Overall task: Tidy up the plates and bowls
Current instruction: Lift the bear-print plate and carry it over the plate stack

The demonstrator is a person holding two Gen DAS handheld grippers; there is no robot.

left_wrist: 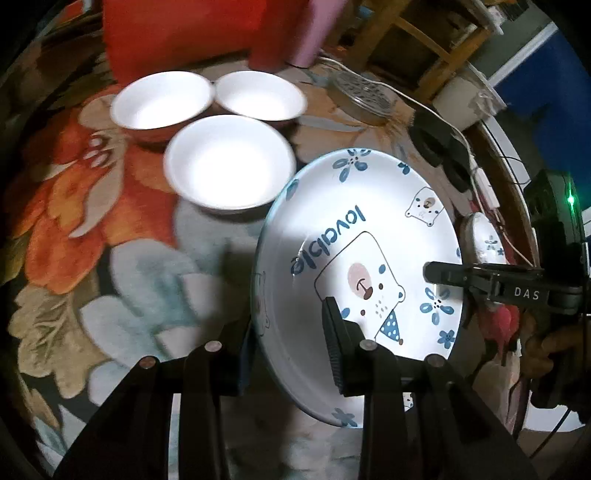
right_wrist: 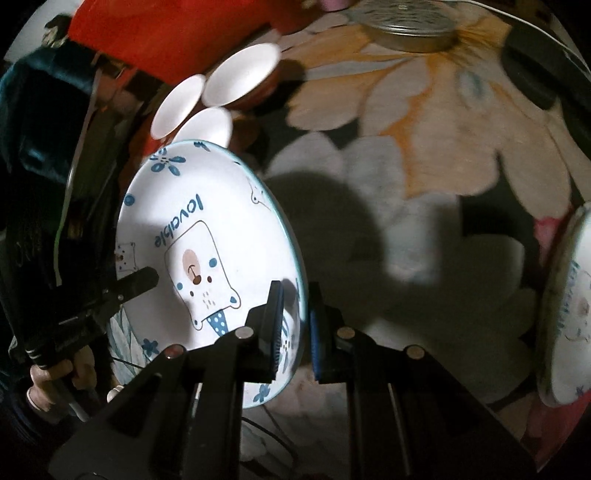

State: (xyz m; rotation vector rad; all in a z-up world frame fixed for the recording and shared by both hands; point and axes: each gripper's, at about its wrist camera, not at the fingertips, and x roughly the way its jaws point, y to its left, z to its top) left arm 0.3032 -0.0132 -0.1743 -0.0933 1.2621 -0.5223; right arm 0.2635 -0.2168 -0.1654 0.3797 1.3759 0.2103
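A white plate (left_wrist: pixel 369 229) (right_wrist: pixel 207 229) with a blue bear and the word "lovable" hangs tilted above the table, held from both sides. My left gripper (left_wrist: pixel 291 347) is shut on its near-left rim, and the right gripper's finger (left_wrist: pixel 439 275) clamps the opposite edge. In the right wrist view my right gripper (right_wrist: pixel 297 328) pinches the plate's right rim, while the left gripper (right_wrist: pixel 146 280) grips the far side. Three white bowls (left_wrist: pixel 229 162) (right_wrist: pixel 207 125) stand close together beyond the plate. A second patterned plate (left_wrist: pixel 485 240) (right_wrist: pixel 569 306) lies off to the right.
A floral cloth (left_wrist: pixel 110 229) covers the round table. A round metal tin (left_wrist: pixel 364 98) (right_wrist: pixel 410 31), a black object (left_wrist: pixel 436 142) and a white cable lie near the far edge. Red fabric (left_wrist: pixel 177 33) and a wooden chair (left_wrist: pixel 424 40) stand behind.
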